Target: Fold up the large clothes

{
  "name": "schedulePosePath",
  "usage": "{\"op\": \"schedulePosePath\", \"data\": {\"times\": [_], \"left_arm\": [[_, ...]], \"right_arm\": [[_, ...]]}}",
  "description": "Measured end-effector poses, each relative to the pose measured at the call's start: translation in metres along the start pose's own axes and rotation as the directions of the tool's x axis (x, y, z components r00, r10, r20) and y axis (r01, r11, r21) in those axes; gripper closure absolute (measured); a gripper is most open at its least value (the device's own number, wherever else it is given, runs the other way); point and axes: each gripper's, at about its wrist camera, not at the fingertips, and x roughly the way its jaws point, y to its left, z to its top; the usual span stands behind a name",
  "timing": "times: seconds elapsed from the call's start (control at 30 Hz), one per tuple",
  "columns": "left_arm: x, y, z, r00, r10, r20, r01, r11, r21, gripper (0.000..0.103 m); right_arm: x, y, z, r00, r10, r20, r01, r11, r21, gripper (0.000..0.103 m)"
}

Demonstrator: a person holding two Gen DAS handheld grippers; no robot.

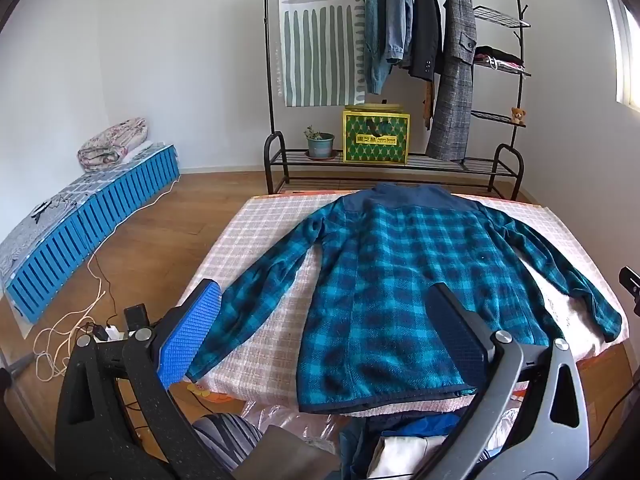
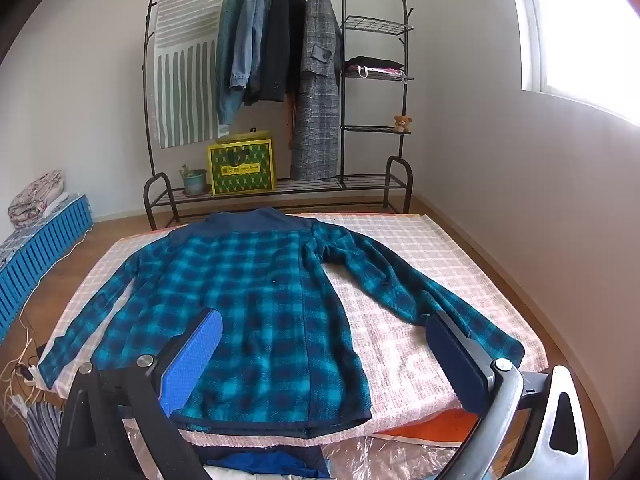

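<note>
Teal plaid shirt (image 1: 400,280) lies flat, back up, sleeves spread on the checked mat (image 1: 256,248), ready for folding, while 2 grippers, left (image 1: 324,336) and right (image 2: 324,364), hover wide and empty near its hem.

Jacket (image 1: 392,280) fuzzy fleece cloth; table cover (image 1: 256,248) woven; floor (image 1: 168,216) smooth wood.
</note>
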Motion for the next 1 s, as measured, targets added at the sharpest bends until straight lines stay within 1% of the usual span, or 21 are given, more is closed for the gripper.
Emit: {"op": "schedulePosePath", "data": {"times": [0.13, 0.17, 0.27, 0.33, 0.5, 0.6, 0.83, 1.0], "left_arm": [[0.004, 0.006, 0.001, 1.0, -0.017, -0.006, 0.017, 1.0, -0.018, 0.0], [-0.001, 0.0, 0.001, 0.999, 0.01, 0.031, -0.011, 1.0, 0.007, 0.0], [-0.002, 0.003, 0.002, 1.0, 0.008, 0.03, -0.008, 1.0, 0.005, 0.0], [-0.001, -0.003, 0.004, 0.999, 0.017, 0.03, -0.017, 1.0, 0.01, 0.0], [-0.004, -0.006, 0.012, 0.999, 0.017, 0.038, -0.018, 1.0, 0.002, 0.0], [-0.012, -0.001, 0.011, 0.999, 0.008, 0.047, -0.008, 1.0, 0.0, 0.0], [-0.012, -0.001, 0.009, 0.999, 0.009, 0.05, -0.009, 1.0, -0.001, 0.0], [-0.012, -0.001, 0.009, 0.999, 0.007, 0.05, -0.007, 1.0, -0.004, 0.0]], "right_arm": [[-0.003, 0.001, 0.001, 1.0, -0.003, 0.007, 0.004, 1.0, -0.013, 0.0], [-0.003, 0.002, 0.002, 1.0, -0.007, 0.004, 0.007, 1.0, -0.017, 0.0], [-0.003, 0.002, 0.002, 1.0, -0.017, 0.012, 0.017, 1.0, -0.01, 0.0], [-0.003, -0.002, 0.005, 1.0, -0.016, 0.011, 0.016, 1.0, 0.003, 0.0], [-0.002, -0.009, 0.004, 1.0, 0.005, 0.009, -0.005, 1.0, 0.029, 0.0], [-0.003, -0.009, 0.003, 1.0, 0.009, 0.007, -0.009, 0.999, 0.036, 0.0], [-0.009, -0.007, 0.004, 0.999, -0.015, 0.041, 0.014, 1.0, 0.022, 0.0], [-0.009, -0.002, 0.004, 0.999, -0.02, 0.05, 0.021, 1.0, -0.007, 0.0]]}}
